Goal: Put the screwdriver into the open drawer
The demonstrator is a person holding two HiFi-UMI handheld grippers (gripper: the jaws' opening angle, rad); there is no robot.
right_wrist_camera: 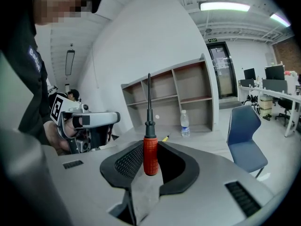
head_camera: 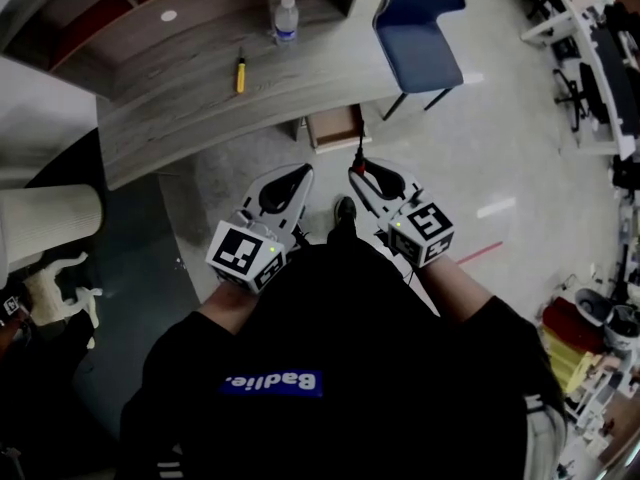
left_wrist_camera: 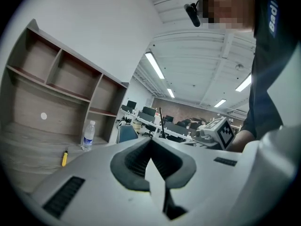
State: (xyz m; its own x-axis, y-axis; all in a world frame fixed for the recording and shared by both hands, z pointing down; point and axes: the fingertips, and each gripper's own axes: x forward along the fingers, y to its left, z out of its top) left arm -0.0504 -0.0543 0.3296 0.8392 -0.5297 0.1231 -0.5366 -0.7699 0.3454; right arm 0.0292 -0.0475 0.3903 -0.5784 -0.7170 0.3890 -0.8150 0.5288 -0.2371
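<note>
Straight ahead of the right tongs (head_camera: 362,173), which pinch the screwdriver (right_wrist_camera: 150,149) by its red handle with the shaft pointing on toward it, the open drawer (head_camera: 335,128) juts from under the surface (head_camera: 180,98), slightly nearer them than the empty, pressed-together left tongs (head_camera: 295,180).

The head camera looks steeply down, with the long grey wooden desk (head_camera: 180,98) at 11 o'clock. The left gripper (left_wrist_camera: 150,142) and right gripper (right_wrist_camera: 149,149) cameras sit close behind their jaws, facing this desk; all three share its clear plastic bottle (head_camera: 286,20).
</note>
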